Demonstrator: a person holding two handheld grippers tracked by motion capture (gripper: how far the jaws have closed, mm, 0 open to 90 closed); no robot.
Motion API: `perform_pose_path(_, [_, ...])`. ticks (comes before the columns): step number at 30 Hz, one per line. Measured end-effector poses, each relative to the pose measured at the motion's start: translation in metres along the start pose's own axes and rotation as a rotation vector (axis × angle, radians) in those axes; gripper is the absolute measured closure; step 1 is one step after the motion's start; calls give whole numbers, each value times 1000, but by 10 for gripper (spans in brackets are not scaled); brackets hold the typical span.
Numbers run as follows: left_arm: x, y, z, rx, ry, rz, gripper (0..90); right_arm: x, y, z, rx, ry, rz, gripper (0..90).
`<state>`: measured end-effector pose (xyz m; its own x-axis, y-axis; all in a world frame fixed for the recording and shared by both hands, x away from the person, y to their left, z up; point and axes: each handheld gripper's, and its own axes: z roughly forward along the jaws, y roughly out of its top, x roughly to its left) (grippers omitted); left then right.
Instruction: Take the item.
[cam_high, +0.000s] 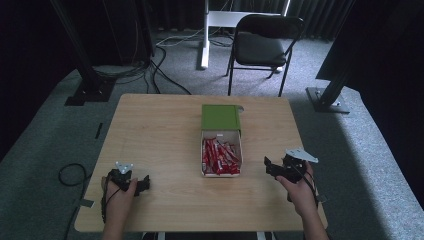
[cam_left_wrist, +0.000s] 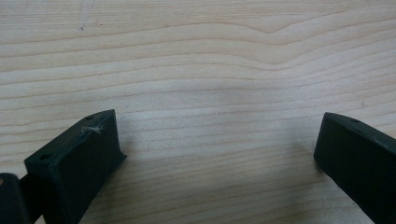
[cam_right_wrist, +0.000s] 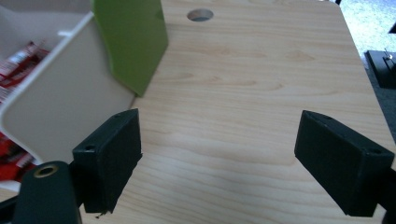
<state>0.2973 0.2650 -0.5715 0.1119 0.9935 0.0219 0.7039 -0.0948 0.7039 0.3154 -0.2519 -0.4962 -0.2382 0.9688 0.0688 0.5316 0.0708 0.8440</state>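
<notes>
Box (cam_high: 221, 152) of red sachets (cam_high: 219, 157) at table centre, green lid (cam_high: 220, 117) folded back on the far side, white tray part open to above. Sits just left of the right gripper (cam_high: 267, 166), near but not touching; well right of the left gripper (cam_high: 146, 183).

Right gripper: jaws spread wide, nothing between them, bare wood (cam_right_wrist: 261, 93) ahead. In the right gripper view (cam_right_wrist: 217, 161), white box wall (cam_right_wrist: 70, 116) close off the left jaw, green lid (cam_right_wrist: 133, 42) beyond it, red sachets (cam_right_wrist: 14, 60) glimpsed over the rim.

Left gripper: jaws also wide apart, empty; plain tabletop (cam_left_wrist: 210, 70) ahead in the left gripper view (cam_left_wrist: 215, 154). Held low over the near left of the table (cam_high: 150, 125).

Judged step: approach to the box, likely a reach for a sachet or for the lid; which of the two, not clear from here.

For a clean go:
- Lift the right gripper above the box rim before swinging left, to avoid shoving the light cardboard wall.
- Come down from above onto a single sachet, jaws across its narrow side.
- Narrow the spread first, so neighbours are not raked up.
- Bring the left gripper in to steady the near left wall; box looks light and apt to slide.
- Keep clear of the hinged lid, likely to flop.
</notes>
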Motion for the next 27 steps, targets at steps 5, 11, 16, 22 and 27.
perform_pose_path(5, [0, 0, 0, 0, 0, 0, 12, 9, 5, 1, -6, 20, -9, 144])
perform_pose_path(11, [0, 0, 0, 1, 0, 1, 12, 23, 11, 2, -18, 49, -18, 144])
perform_pose_path(16, [0, 0, 0, 0, 0, 1, 12, 36, 18, 3, -28, 73, -36, 143])
perform_pose_path(22, [0, 0, 0, 0, 1, 0, 12, 49, 25, 6, -37, 93, -65, 158])
perform_pose_path(27, [0, 0, 0, -1, 1, -1, 12, 61, 30, 8, -39, 112, -80, 158])
